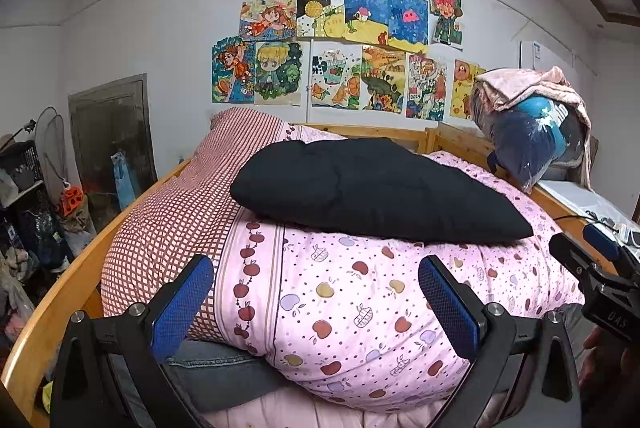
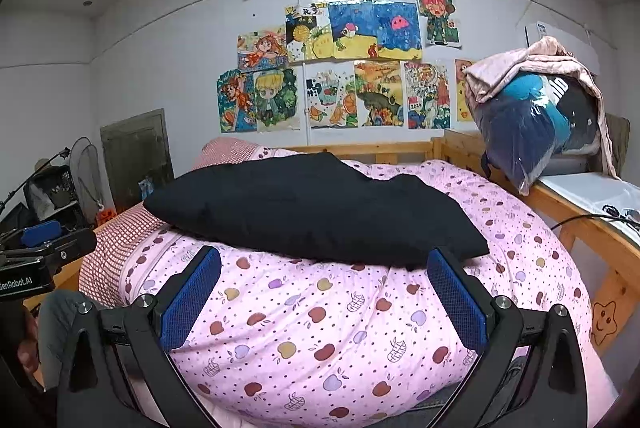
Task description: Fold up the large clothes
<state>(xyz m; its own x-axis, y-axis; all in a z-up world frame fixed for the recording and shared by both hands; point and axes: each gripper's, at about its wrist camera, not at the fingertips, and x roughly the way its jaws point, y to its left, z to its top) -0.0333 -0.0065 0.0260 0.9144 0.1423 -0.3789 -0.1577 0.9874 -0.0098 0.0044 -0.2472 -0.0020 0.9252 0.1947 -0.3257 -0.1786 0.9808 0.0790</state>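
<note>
Blue-padded fingers [image 1: 182, 302] of the left gripper [image 1: 316, 302] stand wide apart and empty over the pink apple-print quilt [image 1: 340, 308], as do those of the right gripper [image 2: 324, 298]. Beyond them a folded black garment [image 1: 372, 187] lies on top of the quilt, its underside hidden. Both grippers hover level, side by side, pointing toward the wooden bed frame [image 2: 580, 211].

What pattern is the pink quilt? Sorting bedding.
Apples and dots on the pink quilt; clearest in the right wrist view.
</note>
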